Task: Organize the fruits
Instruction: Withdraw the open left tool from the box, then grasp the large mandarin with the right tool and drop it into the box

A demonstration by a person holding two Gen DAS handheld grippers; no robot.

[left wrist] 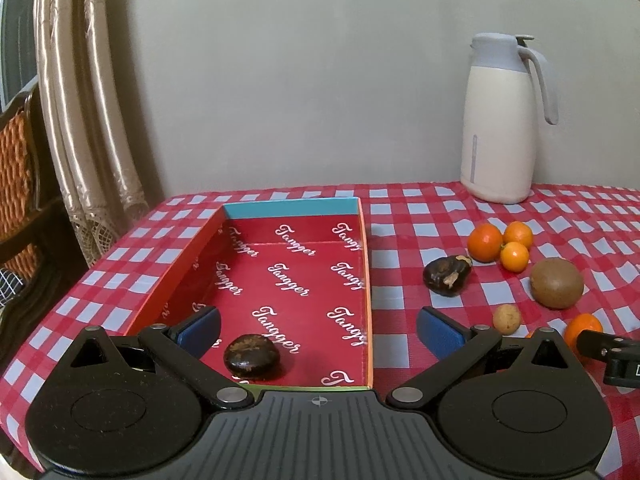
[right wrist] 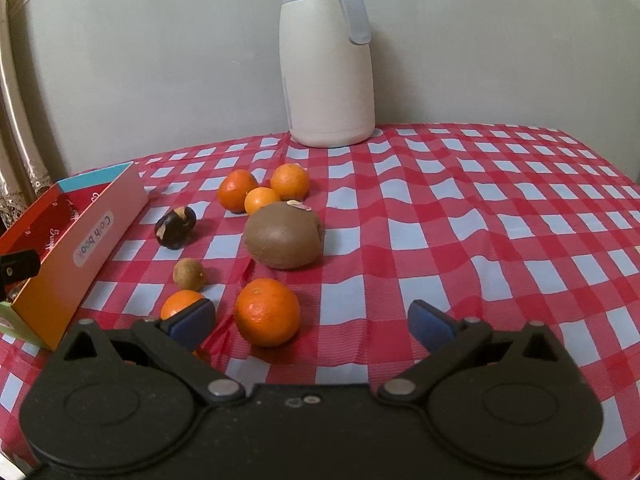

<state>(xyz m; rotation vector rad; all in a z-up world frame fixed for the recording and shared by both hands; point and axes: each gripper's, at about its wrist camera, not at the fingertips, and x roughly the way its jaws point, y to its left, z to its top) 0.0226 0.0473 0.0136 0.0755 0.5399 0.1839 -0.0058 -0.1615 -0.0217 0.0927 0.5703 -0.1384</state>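
Sitting alone in the near end of the red box, one dark fruit suggests the sorting has barely begun. Outside on the checked cloth wait another dark fruit, a kiwi, a small brown fruit and five oranges, the nearest orange between the right gripper fingers. Both the left gripper and the right have their jaws spread wide, holding nothing.

oranges: 5 | dark fruits: 2 | kiwi: 1 | small brown fruit: 1 | box: 1 | jug: 1
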